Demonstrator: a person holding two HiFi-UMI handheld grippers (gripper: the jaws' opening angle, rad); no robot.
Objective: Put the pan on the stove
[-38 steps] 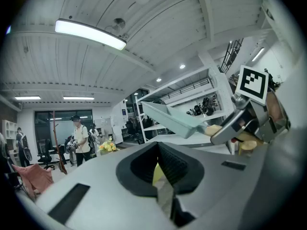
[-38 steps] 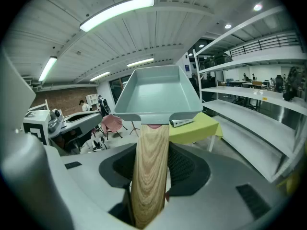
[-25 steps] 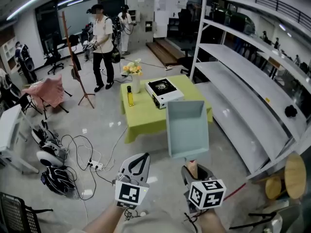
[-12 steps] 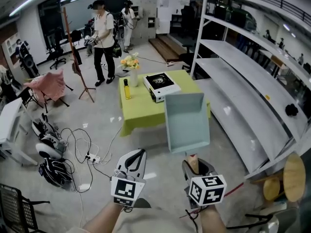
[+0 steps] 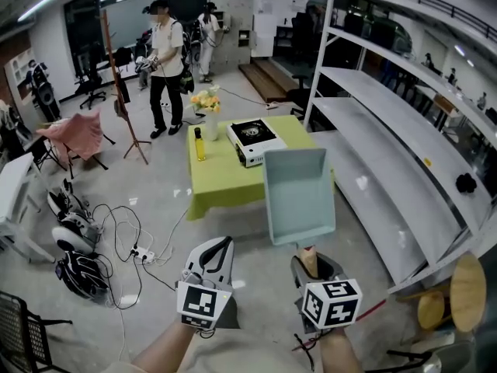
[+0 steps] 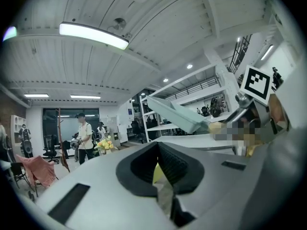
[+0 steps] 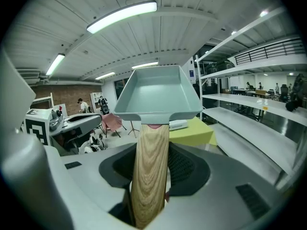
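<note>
A pale blue-green rectangular pan (image 5: 299, 196) with a wooden handle (image 5: 308, 259) is held out in front of me, above the floor. My right gripper (image 5: 311, 269) is shut on that handle (image 7: 149, 176), and the pan's tray (image 7: 156, 92) tilts up ahead of it. The white portable stove (image 5: 255, 140) stands on the low table with the yellow-green cloth (image 5: 225, 185), some way beyond the pan. My left gripper (image 5: 215, 256) hangs beside the right one, jaws together, with nothing in it. The left gripper view shows the pan (image 6: 175, 114) off to the right.
On the table stand a yellow bottle (image 5: 199, 144) and a vase of flowers (image 5: 209, 111). Long white shelves (image 5: 388, 154) run along the right. Cables and bags (image 5: 93, 247) lie on the floor at left. Two people (image 5: 165, 61) stand behind a wooden coat stand (image 5: 116, 92).
The table and stove have drifted slightly left and up in the head view. Both grippers and the held pan keep their places in the frame.
</note>
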